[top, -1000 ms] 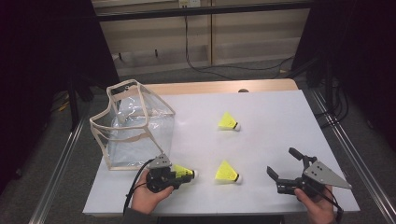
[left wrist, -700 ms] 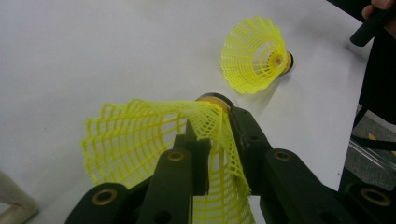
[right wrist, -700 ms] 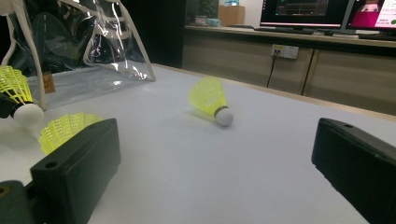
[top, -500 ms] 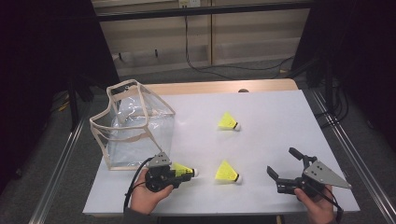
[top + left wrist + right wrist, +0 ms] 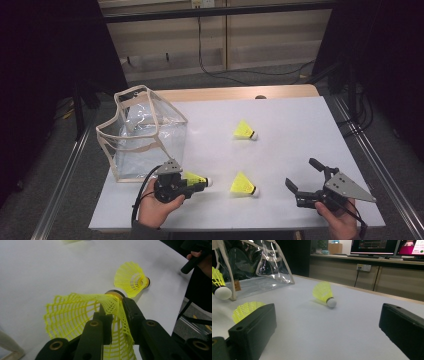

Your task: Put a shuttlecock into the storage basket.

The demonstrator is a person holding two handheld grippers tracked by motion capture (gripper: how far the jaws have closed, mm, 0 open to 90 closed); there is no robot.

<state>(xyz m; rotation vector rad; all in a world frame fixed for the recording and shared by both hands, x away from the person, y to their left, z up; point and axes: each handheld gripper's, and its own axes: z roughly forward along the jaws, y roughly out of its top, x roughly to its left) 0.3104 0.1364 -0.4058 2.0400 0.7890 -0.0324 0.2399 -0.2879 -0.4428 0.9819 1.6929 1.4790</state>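
Three yellow shuttlecocks are on the white table (image 5: 290, 115). My left gripper (image 5: 191, 184) (image 5: 113, 304), at the near left, is shut on the mesh skirt of one shuttlecock (image 5: 196, 178) (image 5: 80, 315), whose cork points right. It also appears at the left edge of the right gripper view, as the held shuttlecock (image 5: 219, 286). A second shuttlecock (image 5: 243, 184) (image 5: 131, 278) (image 5: 244, 310) lies just right of it. The third shuttlecock (image 5: 245, 131) (image 5: 324, 294) lies farther back, mid-table. My right gripper (image 5: 304, 181) (image 5: 328, 315) rests open at the near right with nothing between its jaws.
A clear plastic bag (image 5: 142, 132) (image 5: 262, 267) with beige trim stands open at the table's left, just behind my left gripper. The table's near edge runs right by both hands. Cabinets and cables lie beyond the far edge.
The left gripper has shifted only slightly, still holding its shuttlecock. The right gripper and the two loose shuttlecocks have not moved.
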